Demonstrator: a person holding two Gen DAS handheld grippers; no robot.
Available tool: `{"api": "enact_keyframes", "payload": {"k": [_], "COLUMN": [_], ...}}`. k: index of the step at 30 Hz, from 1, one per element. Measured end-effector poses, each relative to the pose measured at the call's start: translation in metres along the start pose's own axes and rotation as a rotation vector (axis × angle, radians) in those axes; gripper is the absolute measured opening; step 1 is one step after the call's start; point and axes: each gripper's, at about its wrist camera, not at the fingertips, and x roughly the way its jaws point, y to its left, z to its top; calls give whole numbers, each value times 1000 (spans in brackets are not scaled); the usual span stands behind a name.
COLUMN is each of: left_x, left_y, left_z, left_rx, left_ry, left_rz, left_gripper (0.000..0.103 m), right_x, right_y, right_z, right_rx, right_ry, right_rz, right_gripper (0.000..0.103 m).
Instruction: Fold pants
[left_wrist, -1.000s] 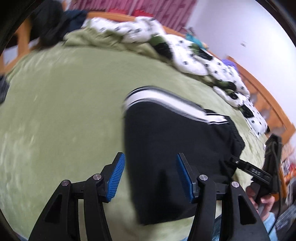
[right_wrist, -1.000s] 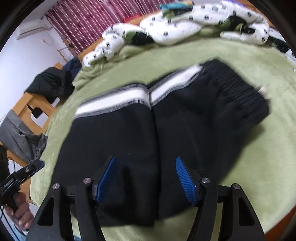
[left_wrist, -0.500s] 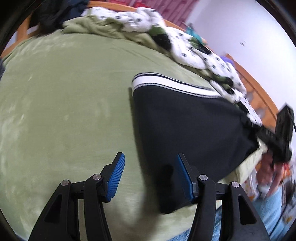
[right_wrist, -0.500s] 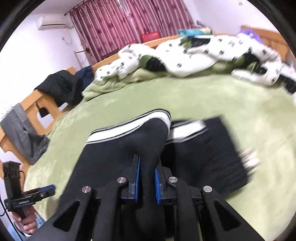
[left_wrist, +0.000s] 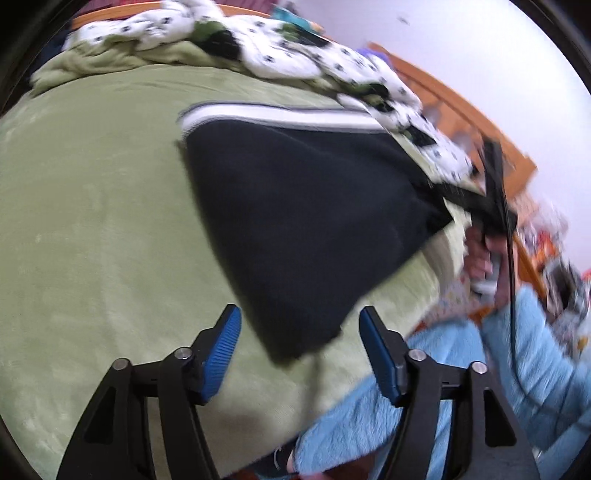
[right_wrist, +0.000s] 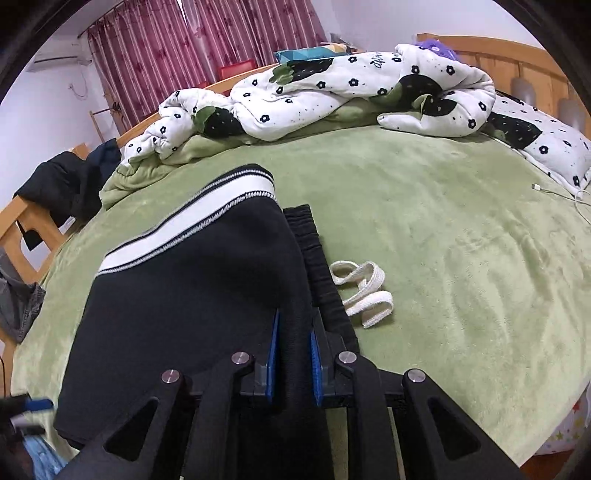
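Observation:
Black pants (right_wrist: 192, 295) with a white striped cuff (right_wrist: 192, 225) lie folded on the green bed. My right gripper (right_wrist: 293, 354) is shut on a raised fold of the black fabric near the waistband, whose white drawstring (right_wrist: 364, 291) lies loose beside it. In the left wrist view the pants (left_wrist: 303, 229) are pulled up to the right by the right gripper (left_wrist: 461, 201). My left gripper (left_wrist: 299, 354) is open and empty, just short of the pants' near corner.
A green blanket (right_wrist: 443, 229) covers the bed. A white flowered quilt (right_wrist: 332, 88) is bunched along the far side. Dark clothes (right_wrist: 62, 181) hang on the wooden bed frame at left. A white cable (right_wrist: 554, 194) lies at far right.
My right gripper closed on the pants and lifted the fabric over to the right, uncovering the drawstring. My left gripper stayed open and drew back from the pants' edge.

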Motion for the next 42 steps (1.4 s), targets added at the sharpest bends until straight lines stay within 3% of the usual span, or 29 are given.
{"api": "enact_keyframes", "payload": {"k": [5,6,7,9,11,13,15,18,21,22,24,27,30,32,34,37,42], "left_x": [33,42,49,52,38,34,30,16,-11,-15,-24,-22,-5,15,38,62,87], "left_y": [-13,-14,-15,-14,-9,-9,-4,3,0,0,6,25,46,60,72,81,90], "left_z": [-3,-3,-1,-1,-6,-12,-17,-17,-19,-20,-14,12,43,66,85,98,105], "left_rx": [-11,-31,-43,-42,-65,-29,-35,-65,-49,-43,-53,-124,-176,-239,-287,-287,-295], "left_ry": [31,38,44,22,-37,-29,-8,11,-28,-39,-62,-79,-90,-86,-61,-20,-8], "left_rz": [108,134,180,244,221,232,202,154,185,205,218,215,200,151,108,120,84], "left_gripper": [66,61,42,24,19,18,19,28,52,55,56,58,61,61,61,61,60], "right_x": [-6,-5,-4,-4,-6,-5,-4,-7,-8,-7,0,17,42,65,77,80,87], "right_y": [4,0,-2,-8,-11,-9,-5,-5,-8,-9,-9,-8,-13,-16,-24,-44,-38], "right_z": [-4,-5,-8,-9,-9,-12,-14,-8,6,14,26,42,52,51,47,43,43], "right_rx": [-20,-14,-3,16,28,15,-18,-43,-39,-42,-41,-29,18,21,0,47,59], "right_ry": [9,12,20,19,19,32,41,45,36,32,35,51,118,193,204,216,229], "right_rz": [-60,-58,-50,-35,-10,-16,-37,-53,-64,-60,-47,-24,45,81,98,172,157], "right_gripper": [26,26,26,21,19,19,20,30,39,46,60,64,65,64,65,65,69]}}
